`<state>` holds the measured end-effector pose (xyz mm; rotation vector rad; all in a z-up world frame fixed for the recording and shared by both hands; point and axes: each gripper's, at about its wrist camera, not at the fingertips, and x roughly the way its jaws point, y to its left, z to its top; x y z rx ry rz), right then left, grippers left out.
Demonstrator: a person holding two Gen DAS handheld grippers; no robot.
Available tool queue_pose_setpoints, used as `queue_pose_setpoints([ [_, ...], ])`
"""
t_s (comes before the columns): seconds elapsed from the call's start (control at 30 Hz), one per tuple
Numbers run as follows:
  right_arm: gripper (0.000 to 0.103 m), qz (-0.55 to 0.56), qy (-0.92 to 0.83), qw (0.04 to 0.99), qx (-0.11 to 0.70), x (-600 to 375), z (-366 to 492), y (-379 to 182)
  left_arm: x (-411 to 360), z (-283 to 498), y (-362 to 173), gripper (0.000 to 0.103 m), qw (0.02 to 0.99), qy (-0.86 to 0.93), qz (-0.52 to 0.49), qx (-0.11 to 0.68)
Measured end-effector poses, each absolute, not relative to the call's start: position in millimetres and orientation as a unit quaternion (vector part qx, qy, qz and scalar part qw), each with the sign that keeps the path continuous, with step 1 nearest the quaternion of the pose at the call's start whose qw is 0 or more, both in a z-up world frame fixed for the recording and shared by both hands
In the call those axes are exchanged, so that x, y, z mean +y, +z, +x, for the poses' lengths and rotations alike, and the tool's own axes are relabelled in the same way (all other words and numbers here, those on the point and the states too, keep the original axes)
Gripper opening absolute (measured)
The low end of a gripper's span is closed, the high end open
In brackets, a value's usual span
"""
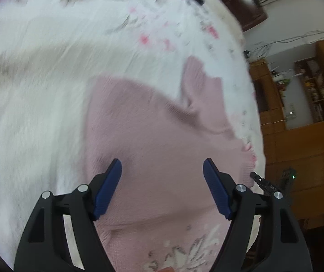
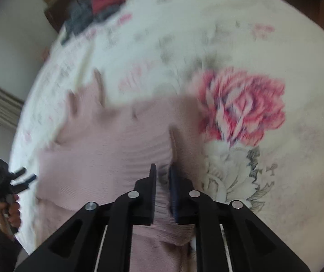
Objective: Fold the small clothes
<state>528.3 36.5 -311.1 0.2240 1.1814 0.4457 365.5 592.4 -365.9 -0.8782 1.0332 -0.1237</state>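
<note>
Pink knit garment (image 1: 162, 131) lies on the floral bedspread (image 1: 37, 113); our right gripper (image 2: 163, 172) pinches a fold of it, left gripper (image 1: 162, 165) hovers spread wide, empty. We judge the fold goes best if we carry the pinched edge over low and level

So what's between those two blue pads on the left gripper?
Only the pink knitted garment spread on the flowered bedspread; the left gripper is open with nothing gripped, as the left wrist view shows.

Motion-blurred bedspread (image 2: 241, 45), far clothes (image 2: 94, 11)
</note>
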Motion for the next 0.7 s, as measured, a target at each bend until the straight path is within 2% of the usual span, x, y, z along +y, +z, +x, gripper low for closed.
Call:
queue_pose_setpoints([
  [0.1,0.015,0.122,0.237,0.808,0.525,35.0,517.4,-293.0,599.4,370.8,-362.7,0.075,0.78,-0.052,-0.41,0.469],
  [0.17,0.023,0.105,0.253,0.786,0.554,43.6,515.6,-304.7,599.0,377.4,-377.8,0.075,0.771,-0.026,-0.392,0.502],
  [0.2,0.023,0.096,0.249,0.777,0.57,47.9,517.6,-314.5,597.0,381.3,-390.5,0.075,0.759,-0.012,-0.376,0.531],
  [0.23,0.021,0.082,0.235,0.766,0.593,47.6,521.3,-329.9,595.0,383.6,-397.5,0.069,0.753,-0.006,-0.366,0.547],
  [0.27,0.012,0.075,0.23,0.762,0.6,48.1,524.7,-336.6,594.1,384.7,-398.8,0.069,0.755,-0.005,-0.357,0.551],
  [0.3,0.01,0.07,0.228,0.76,0.605,45.7,529.3,-340.1,594.1,386.1,-397.0,0.069,0.755,-0.006,-0.354,0.552],
  [0.37,0.017,0.073,0.231,0.762,0.6,42.2,537.2,-330.7,597.7,391.2,-382.8,0.069,0.759,-0.014,-0.358,0.544],
  [0.6,0.023,0.112,0.291,0.755,0.577,74.9,592.7,-289.3,607.4,440.7,-333.2,0.071,0.799,-0.048,-0.349,0.488],
  [0.7,0.033,0.124,0.308,0.74,0.584,114.3,626.4,-292.7,599.4,480.8,-332.3,0.071,0.801,-0.063,-0.348,0.483],
])
